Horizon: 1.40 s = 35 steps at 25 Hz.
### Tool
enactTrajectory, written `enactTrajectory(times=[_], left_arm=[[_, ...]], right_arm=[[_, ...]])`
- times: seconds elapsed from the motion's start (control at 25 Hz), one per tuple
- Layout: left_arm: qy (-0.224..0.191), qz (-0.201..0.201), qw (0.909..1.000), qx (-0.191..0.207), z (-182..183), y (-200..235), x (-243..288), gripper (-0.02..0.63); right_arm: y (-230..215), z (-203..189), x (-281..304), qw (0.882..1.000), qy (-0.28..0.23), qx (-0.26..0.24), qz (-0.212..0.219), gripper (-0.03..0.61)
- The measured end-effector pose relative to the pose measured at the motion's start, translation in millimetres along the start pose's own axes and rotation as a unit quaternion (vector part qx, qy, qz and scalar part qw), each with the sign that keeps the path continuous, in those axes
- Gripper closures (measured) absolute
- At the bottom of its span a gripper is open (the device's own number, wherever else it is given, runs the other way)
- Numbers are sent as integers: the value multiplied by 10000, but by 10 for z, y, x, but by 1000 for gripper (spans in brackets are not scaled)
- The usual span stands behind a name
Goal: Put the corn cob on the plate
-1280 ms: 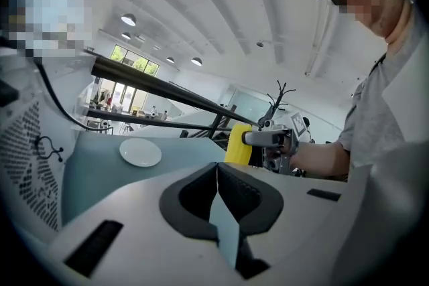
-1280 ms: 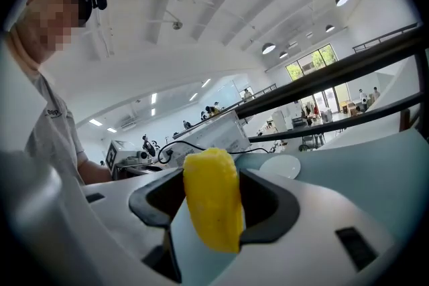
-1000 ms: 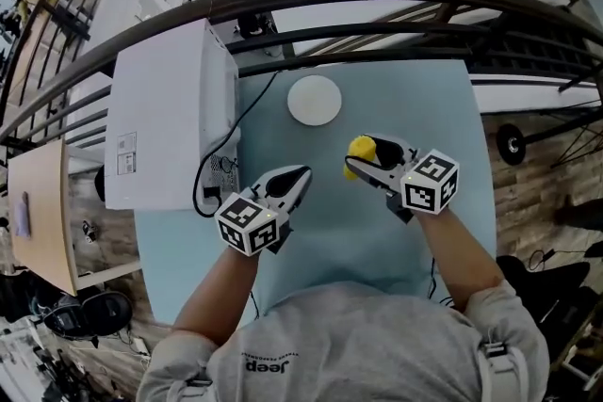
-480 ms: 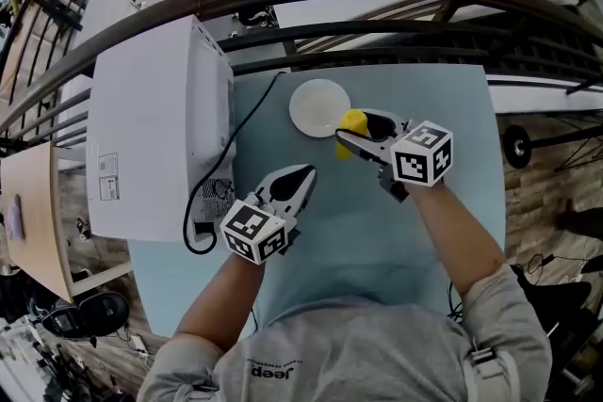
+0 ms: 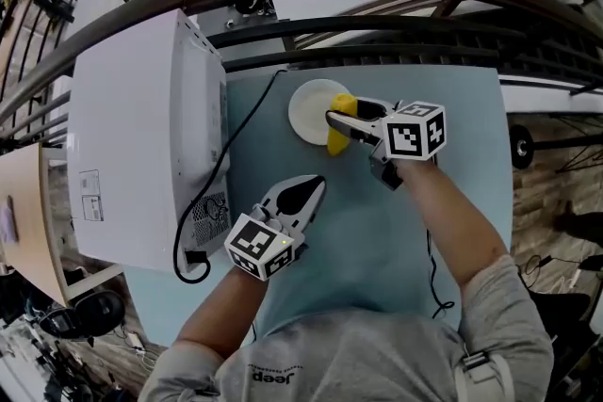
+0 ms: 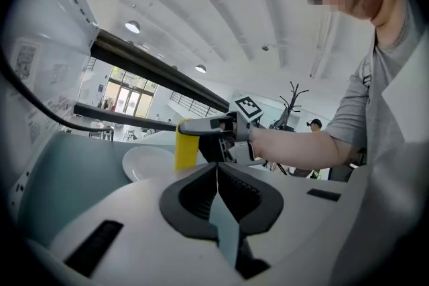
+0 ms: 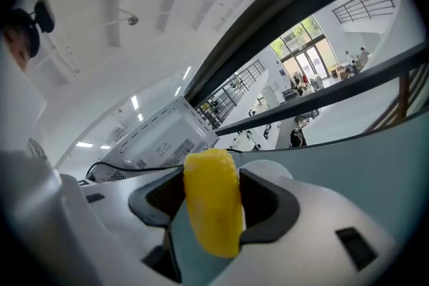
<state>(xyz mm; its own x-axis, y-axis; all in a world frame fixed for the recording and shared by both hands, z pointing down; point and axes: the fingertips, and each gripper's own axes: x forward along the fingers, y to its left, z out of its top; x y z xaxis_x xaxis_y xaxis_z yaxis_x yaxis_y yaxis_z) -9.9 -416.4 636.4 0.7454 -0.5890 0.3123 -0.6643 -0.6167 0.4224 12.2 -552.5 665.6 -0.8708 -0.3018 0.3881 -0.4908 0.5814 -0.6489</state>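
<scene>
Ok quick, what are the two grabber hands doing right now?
Left gripper: closed, nothing in it.
Right gripper: closed on the corn cob.

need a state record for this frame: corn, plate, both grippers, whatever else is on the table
corn cob: yellow, clamped in the right gripper, held on end at the plate's right rim
plate: white, round, at the far side of the table
corn-plate contact: cannot tell, cob's lower end is hidden
right gripper: shut on the corn cob
left gripper: shut, nothing in it, low over the table nearer the person
other: white appliance on the table's left
task status: cob not yet released
</scene>
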Motion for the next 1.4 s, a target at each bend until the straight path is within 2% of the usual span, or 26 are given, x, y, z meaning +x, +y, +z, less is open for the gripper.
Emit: enactTrajectory(times=[0.16, 0.44, 0.64, 0.88, 1.12, 1.28, 1.4], left_arm=[[18, -20, 10000, 92, -47, 14, 29, 594], [-7, -57, 10000, -29, -104, 29, 62, 594], [-46, -127, 9999, -68, -111, -20, 41, 594], [-96, -95, 9997, -205, -135, 14, -5, 594], [-99, -109, 9997, -197, -146, 6, -12, 594], [-84, -103, 9997, -216, -167, 22, -21, 594], [-69, -95, 9997, -217, -194, 38, -27, 594]], right_arm=[[-117, 9, 174, 9997, 145, 179, -17, 324], [-249, 2, 353, 9995, 180, 69, -260, 327], [-144, 101, 387, 9996, 252, -24, -144, 328], [-191, 296, 400, 9979, 439, 458, -106, 328], [-322, 297, 570, 9960, 619, 594, -228, 328], [-327, 265, 706, 9963, 643, 483, -313, 328], [-364, 271, 804, 9965, 588, 205, -553, 328]])
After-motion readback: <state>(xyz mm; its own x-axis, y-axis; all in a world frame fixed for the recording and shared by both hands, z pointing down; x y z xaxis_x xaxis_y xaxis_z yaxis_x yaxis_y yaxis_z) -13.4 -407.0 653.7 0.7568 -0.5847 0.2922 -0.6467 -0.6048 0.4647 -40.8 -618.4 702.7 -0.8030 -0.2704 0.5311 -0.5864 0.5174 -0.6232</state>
